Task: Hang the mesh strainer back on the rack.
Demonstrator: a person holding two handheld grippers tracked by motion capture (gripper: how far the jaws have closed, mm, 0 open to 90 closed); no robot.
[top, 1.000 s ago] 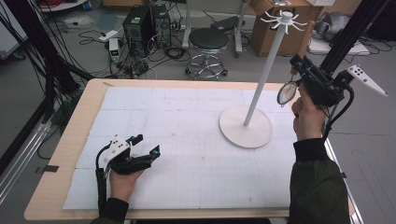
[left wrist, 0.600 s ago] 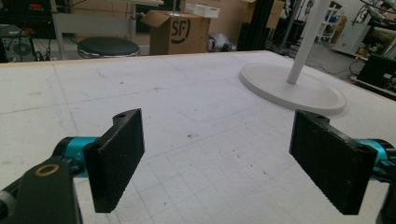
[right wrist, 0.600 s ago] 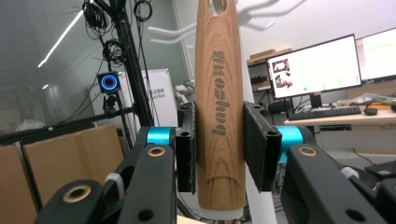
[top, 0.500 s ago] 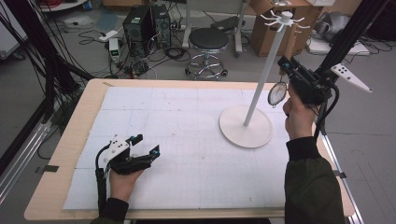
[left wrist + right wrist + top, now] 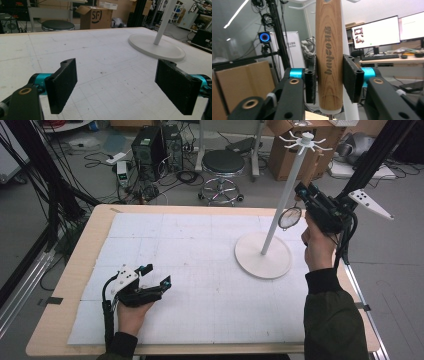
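Since your right hand-held gripper [image 5: 329, 58] has just been opening its jaws around the light, stiff wooden handle [image 5: 329, 30], regrip mid-handle between them, with the round head [image 5: 290, 217] dangling below.

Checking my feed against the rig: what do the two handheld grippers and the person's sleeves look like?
Both grippers are black with teal collars behind flat, textured black pads. The left gripper and the right gripper each carry a pale grey three-cornered plate and trail a black cable. Brass-coloured rings mark the linkage pivots. The person wears a dark olive-green sleeve with a ribbed cuff.
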